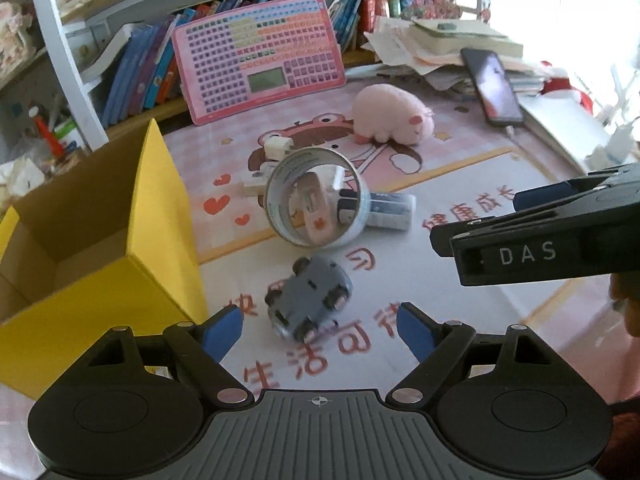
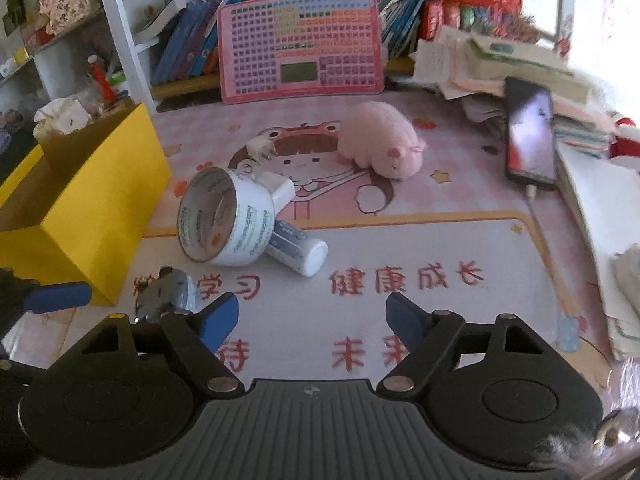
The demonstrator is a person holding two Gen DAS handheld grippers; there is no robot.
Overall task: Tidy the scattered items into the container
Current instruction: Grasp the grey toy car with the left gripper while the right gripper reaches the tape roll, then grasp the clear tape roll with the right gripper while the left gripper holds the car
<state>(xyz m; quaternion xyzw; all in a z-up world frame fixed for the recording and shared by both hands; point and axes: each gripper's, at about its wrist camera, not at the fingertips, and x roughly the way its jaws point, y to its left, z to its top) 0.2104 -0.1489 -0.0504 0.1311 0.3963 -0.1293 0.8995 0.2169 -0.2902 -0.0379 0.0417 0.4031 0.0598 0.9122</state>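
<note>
An open yellow cardboard box [image 1: 100, 280] [image 2: 100, 200] stands at the left of the pink desk mat. A grey toy car [image 1: 308, 300] [image 2: 168, 292] lies on its side between the blue pads of my left gripper [image 1: 320, 328], which is open and not touching it. Behind it a tape roll [image 1: 316, 200] [image 2: 228, 220] leans on a white bottle [image 1: 392, 210] [image 2: 300, 250]. A pink plush pig [image 1: 390, 116] [image 2: 380, 140] and a white plug [image 1: 278, 146] [image 2: 260, 148] lie farther back. My right gripper [image 2: 312, 316] [image 1: 520, 232] is open over bare mat, right of the car.
A pink toy keyboard [image 1: 260, 56] [image 2: 300, 40] leans on a row of books at the back. A phone [image 1: 494, 84] [image 2: 530, 136] rests on piled papers at the right, its cable running down the mat. A cluttered shelf frame stands behind the box.
</note>
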